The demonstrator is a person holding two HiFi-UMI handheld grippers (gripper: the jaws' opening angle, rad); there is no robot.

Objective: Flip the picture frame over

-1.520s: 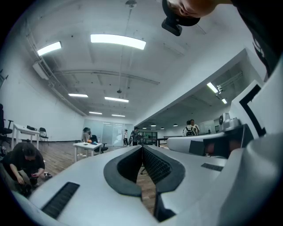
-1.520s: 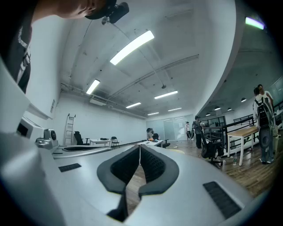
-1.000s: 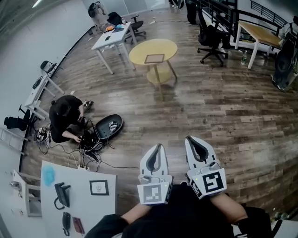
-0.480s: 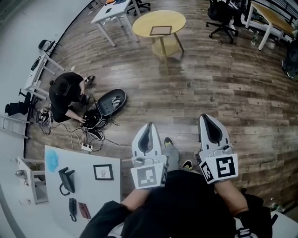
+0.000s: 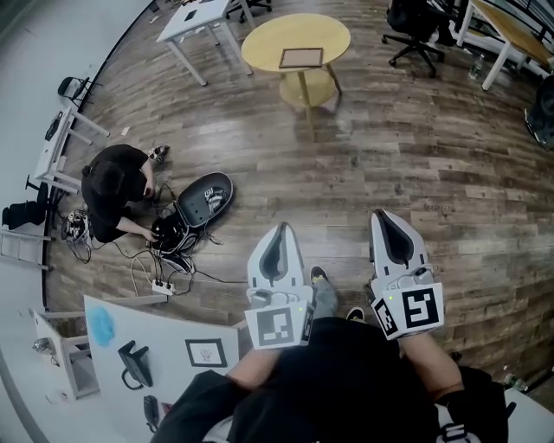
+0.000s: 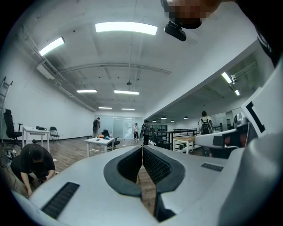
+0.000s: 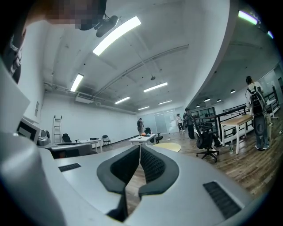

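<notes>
The picture frame (image 5: 301,58) lies flat on a round yellow table (image 5: 268,43) far ahead, at the top of the head view. Both grippers are held level over the wooden floor, well short of that table. My left gripper (image 5: 279,230) is shut with nothing between its pads (image 6: 152,165). My right gripper (image 5: 388,217) is also shut and empty (image 7: 139,148). The yellow table (image 7: 170,147) shows small beyond the right gripper's jaws.
A person crouches on the floor (image 5: 112,190) by cables and a black case (image 5: 204,197) at the left. A white desk (image 5: 173,329) with a small framed picture (image 5: 206,352) stands near left. Office chair (image 5: 414,26), white table (image 5: 186,19) and wooden desk (image 5: 511,30) stand beyond.
The whole view has shifted as the holder walks forward. Both grippers stay shut and travel with the body toward the round table; a foot now shows between them.
</notes>
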